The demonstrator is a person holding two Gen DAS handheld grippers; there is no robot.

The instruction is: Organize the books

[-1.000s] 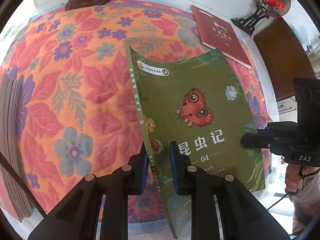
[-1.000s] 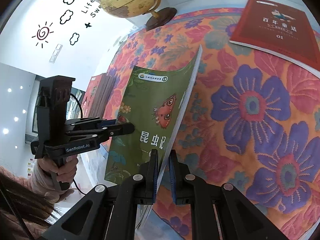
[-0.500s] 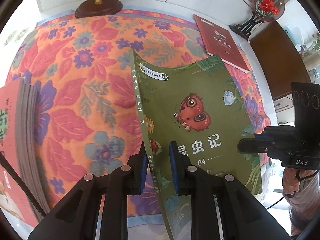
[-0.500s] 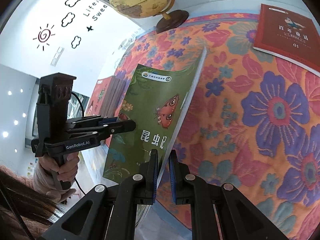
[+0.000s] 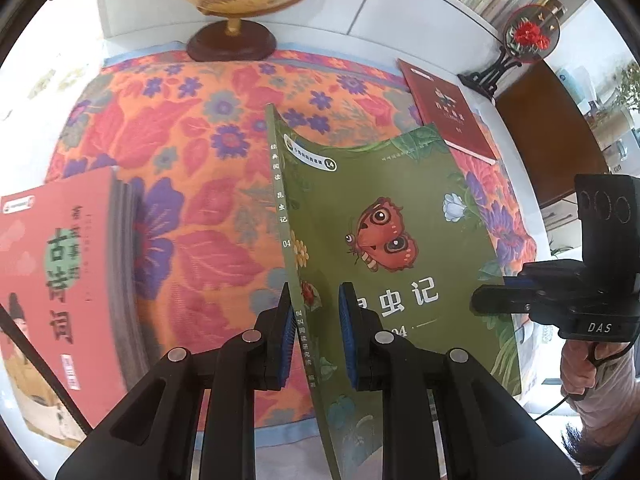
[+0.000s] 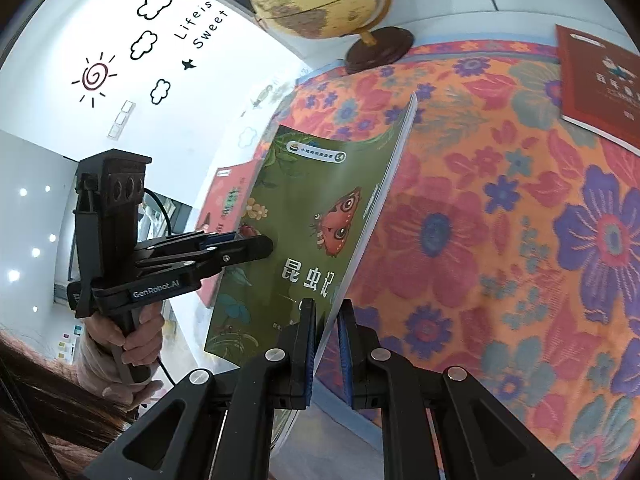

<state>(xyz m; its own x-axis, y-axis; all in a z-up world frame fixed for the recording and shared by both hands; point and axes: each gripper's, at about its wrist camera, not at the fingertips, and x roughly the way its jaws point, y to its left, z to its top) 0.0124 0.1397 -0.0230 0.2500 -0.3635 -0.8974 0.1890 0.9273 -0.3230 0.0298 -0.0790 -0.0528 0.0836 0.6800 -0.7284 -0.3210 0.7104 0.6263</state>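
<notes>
Pink-covered stack of books [image 5: 60, 288] lies at far left on the floral cloth [image 5: 192, 240]. My left claw [image 5: 312, 332] is clamped on the spine edge of the green book [image 5: 380, 240], held clear above the cloth; my right claw [image 6: 326, 344] pinches its page edge. Risk: the 2 claws pulling unevenly could buckle the thin cover or let it slip. Far right, the red book [image 5: 448, 112] lies flat.

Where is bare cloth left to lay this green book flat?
The floral cloth is bare between the book stack and the green book, up to the globe base. The far corner is crowded by the red book.
</notes>
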